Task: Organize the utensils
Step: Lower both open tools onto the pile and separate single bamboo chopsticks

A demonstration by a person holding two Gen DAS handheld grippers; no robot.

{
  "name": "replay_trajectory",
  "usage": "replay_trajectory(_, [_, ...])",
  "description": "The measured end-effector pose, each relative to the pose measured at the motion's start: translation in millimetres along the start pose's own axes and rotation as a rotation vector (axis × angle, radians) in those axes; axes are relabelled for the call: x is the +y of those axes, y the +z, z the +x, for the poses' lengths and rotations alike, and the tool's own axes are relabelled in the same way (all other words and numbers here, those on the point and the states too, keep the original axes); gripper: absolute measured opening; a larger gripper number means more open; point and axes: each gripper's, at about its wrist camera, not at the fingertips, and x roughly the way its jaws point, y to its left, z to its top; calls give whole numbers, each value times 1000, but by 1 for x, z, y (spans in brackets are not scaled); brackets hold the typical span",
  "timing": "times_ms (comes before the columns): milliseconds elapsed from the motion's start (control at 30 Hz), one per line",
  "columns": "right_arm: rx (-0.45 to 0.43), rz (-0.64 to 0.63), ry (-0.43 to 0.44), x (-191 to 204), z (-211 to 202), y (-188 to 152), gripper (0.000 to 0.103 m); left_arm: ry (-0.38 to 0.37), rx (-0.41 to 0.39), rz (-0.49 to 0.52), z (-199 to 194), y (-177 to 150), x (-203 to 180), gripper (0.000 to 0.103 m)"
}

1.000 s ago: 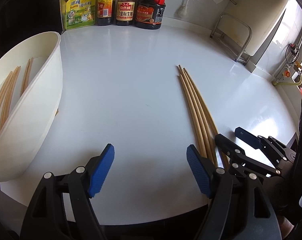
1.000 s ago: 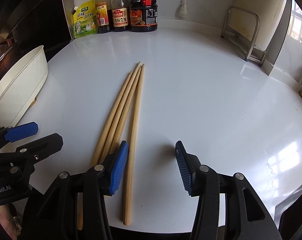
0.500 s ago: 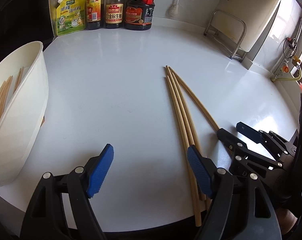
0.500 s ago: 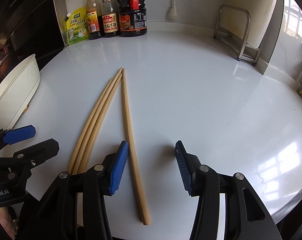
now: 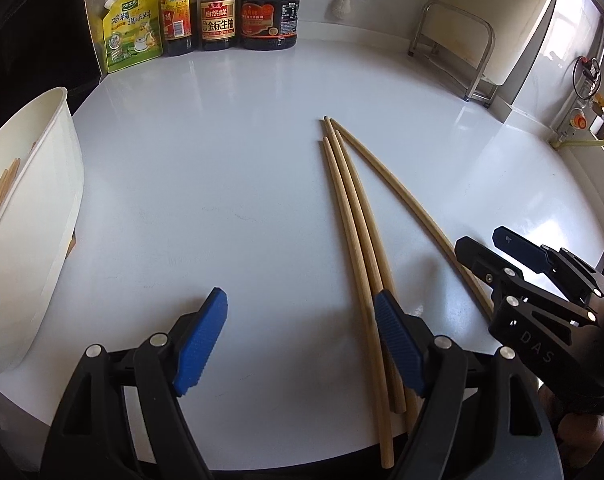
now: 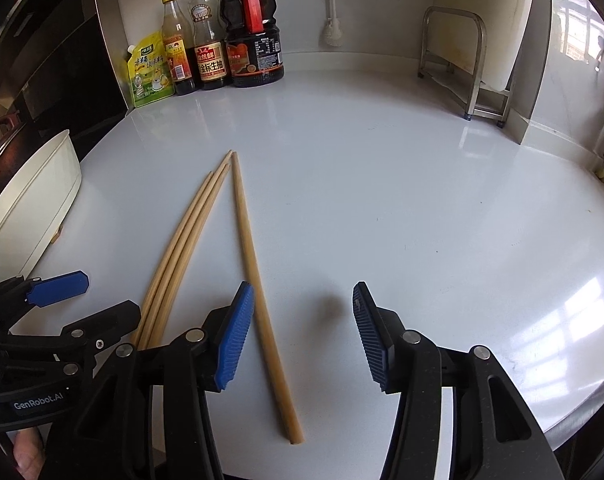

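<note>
Right wrist | right hand-held gripper [image 6: 302,332] opening, empty | 1 chopstick [image 6: 258,280] between jaws

On my left gripper [image 6: 34,320] I read "GenRobot.AI"; on my right gripper [image 5: 513,264], "DAS". One sauce bottle [image 5: 218,8] is labelled "自然鲜 金标生抽". The yellow-green pouch [image 5: 132,28] carries Chinese characters too small for me to read surely.

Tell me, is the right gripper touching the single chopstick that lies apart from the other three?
Cannot tell. In the right wrist view the single chopstick passes just beside the right gripper's left pad; no clear gap or contact shows.
</note>
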Motion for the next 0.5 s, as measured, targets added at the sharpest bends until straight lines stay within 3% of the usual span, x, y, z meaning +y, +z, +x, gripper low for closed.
replay_trajectory(267, [5, 11, 3, -4, 3, 0, 49, 79, 1, 32, 7, 0, -3, 78])
replay_trajectory(500, [0, -25, 7, 3, 3, 0, 49, 92, -7, 22, 9, 4, 2, 79])
